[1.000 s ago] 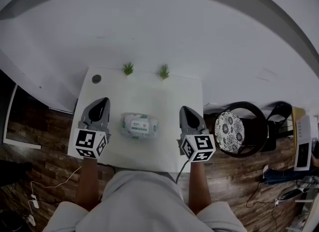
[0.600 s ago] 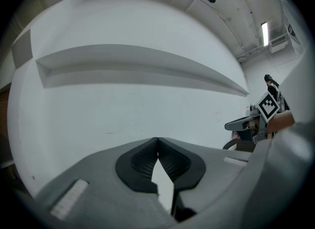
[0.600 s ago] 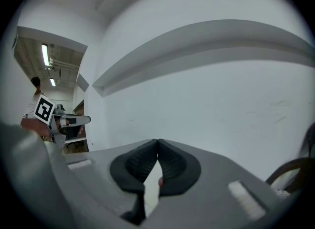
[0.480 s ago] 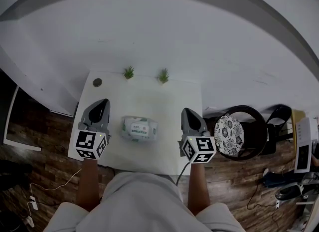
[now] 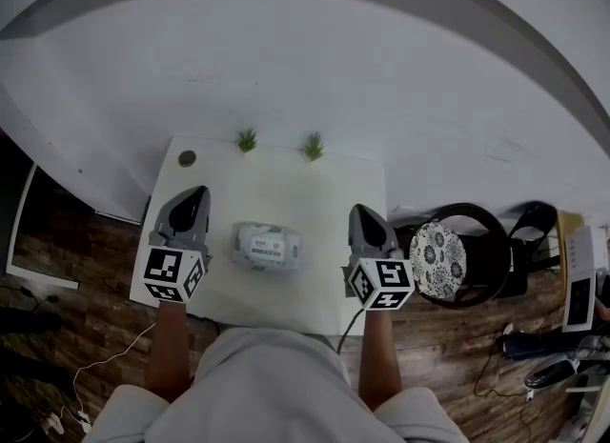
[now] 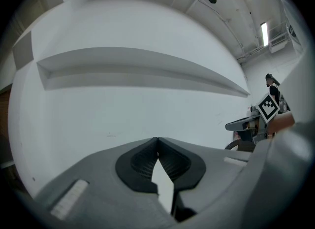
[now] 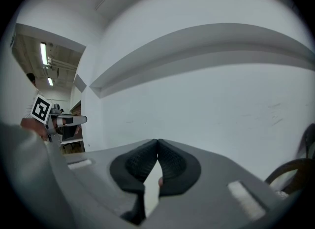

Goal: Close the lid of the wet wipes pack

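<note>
Seen from above, a small square white table (image 5: 286, 179) with a smooth matte top stands against a plain white wall (image 5: 305, 60). The floor (image 5: 57, 270) around it is dark wood plank.

The wet wipes pack (image 5: 268, 246) lies flat near the table's front edge. It is a soft, pillow-shaped white packet with green print, and it sits between the two grippers without touching either. Its lid is too small to make out.

The left gripper (image 5: 196, 191) is a grey, tapering plastic wedge. It hovers just left of the pack and carries a cube with black-and-white square markers (image 5: 174, 274) at its rear. The right gripper (image 5: 355, 210) has the same shape and its own marker cube (image 5: 379, 282). It hangs near the table's right edge, farther from the pack.

In the left gripper view, the dark, finely ribbed pads (image 6: 142, 161) are pressed together at their tips with nothing between them. The right gripper view shows the same: its ribbed black pads (image 7: 173, 166) meet tip to tip, empty.

Two tiny spiky green plants (image 5: 247, 138) (image 5: 313, 146) stand at the table's far edge. A small round dark disc (image 5: 187, 158) lies at the far left corner. To the right of the table is a round dark chair (image 5: 496, 251) with a floral-patterned cushion (image 5: 437, 257).
</note>
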Action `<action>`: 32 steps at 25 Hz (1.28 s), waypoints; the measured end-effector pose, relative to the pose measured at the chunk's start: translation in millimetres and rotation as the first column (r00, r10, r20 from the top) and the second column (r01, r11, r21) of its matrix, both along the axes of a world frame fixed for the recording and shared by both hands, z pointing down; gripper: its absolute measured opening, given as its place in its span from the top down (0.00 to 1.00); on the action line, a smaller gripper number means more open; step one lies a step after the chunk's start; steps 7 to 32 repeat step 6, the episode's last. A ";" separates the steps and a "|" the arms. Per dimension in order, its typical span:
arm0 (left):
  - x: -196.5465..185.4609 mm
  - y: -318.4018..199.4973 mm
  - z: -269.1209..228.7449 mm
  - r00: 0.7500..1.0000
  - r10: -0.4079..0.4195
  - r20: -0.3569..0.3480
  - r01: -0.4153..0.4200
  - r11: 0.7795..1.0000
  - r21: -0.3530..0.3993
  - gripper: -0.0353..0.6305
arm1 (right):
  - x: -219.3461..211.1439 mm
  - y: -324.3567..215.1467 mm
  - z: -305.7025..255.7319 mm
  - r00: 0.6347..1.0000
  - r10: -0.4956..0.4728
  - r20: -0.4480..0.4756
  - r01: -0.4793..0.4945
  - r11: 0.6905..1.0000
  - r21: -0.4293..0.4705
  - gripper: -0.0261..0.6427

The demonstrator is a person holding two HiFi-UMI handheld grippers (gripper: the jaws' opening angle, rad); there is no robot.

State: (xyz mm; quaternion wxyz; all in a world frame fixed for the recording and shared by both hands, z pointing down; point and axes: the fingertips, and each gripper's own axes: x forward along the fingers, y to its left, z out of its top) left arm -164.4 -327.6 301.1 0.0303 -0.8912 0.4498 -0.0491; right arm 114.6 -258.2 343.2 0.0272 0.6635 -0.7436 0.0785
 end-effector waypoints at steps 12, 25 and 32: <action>-1.7 -1.9 -3.7 1.000 0.000 -0.009 0.000 1.000 0.006 0.94 | 0.4 -2.0 -3.5 1.000 0.004 -0.006 -0.004 1.000 0.007 0.96; -1.7 -1.9 -3.7 1.000 0.000 -0.009 0.000 1.000 0.006 0.94 | 0.4 -2.0 -3.5 1.000 0.004 -0.006 -0.004 1.000 0.007 0.96; -1.7 -1.9 -3.7 1.000 0.000 -0.009 0.000 1.000 0.006 0.94 | 0.4 -2.0 -3.5 1.000 0.004 -0.006 -0.004 1.000 0.007 0.96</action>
